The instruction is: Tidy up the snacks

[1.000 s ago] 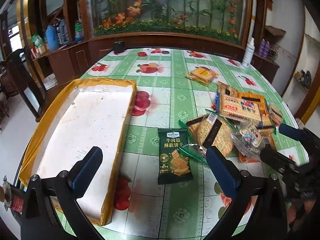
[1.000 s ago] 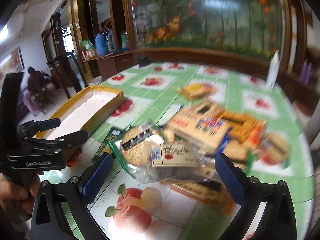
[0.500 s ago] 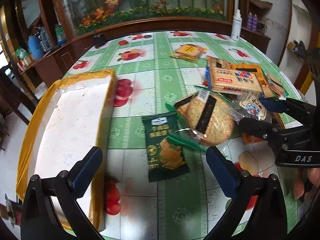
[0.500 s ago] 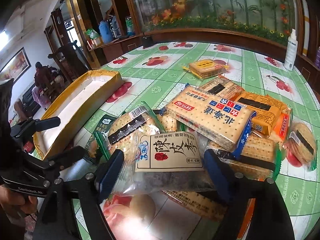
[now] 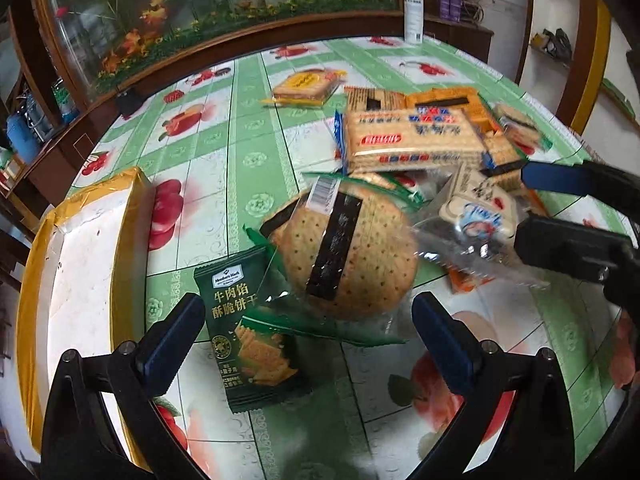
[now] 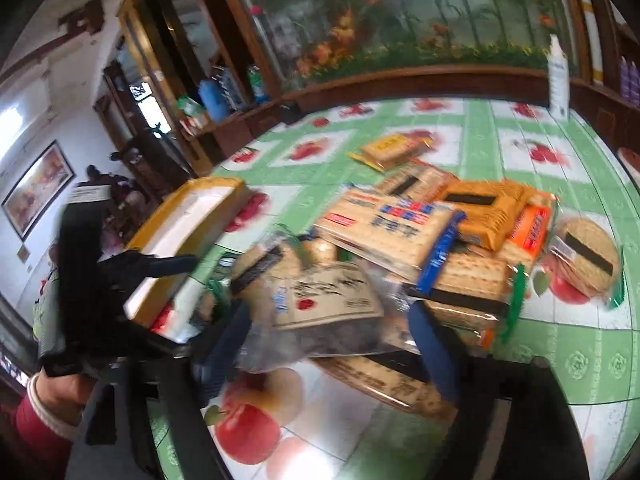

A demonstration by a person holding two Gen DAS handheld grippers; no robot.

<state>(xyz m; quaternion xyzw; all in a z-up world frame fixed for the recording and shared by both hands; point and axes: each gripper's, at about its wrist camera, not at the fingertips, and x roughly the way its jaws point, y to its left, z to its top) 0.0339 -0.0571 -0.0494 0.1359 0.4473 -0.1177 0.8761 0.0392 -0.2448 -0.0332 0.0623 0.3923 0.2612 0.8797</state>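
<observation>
My left gripper (image 5: 308,336) stands open and low over the table, straddling a dark green cracker packet (image 5: 248,344) and the near edge of a round cracker pack (image 5: 344,248). Its pads touch neither. My right gripper (image 6: 330,340) has a clear bag with a white label (image 6: 328,296) between its fingers. Both pads rest against the bag's sides while the jaws are opening a little. In the left wrist view the right gripper (image 5: 520,206) comes in from the right with that bag (image 5: 476,208). A yellow tray (image 5: 132,216) with a white floor lies to the left.
A heap of cracker packs (image 5: 408,140) lies behind the bag, and a yellow pack (image 5: 304,84) lies alone farther back. A white spray bottle (image 5: 412,12) stands at the table's far edge. A hand in a red sleeve (image 6: 52,392) holds the left gripper (image 6: 152,268).
The left gripper moved right and down toward the green packet and round pack, and rolled. The right gripper's fingers closed in from wide open onto the clear bag.
</observation>
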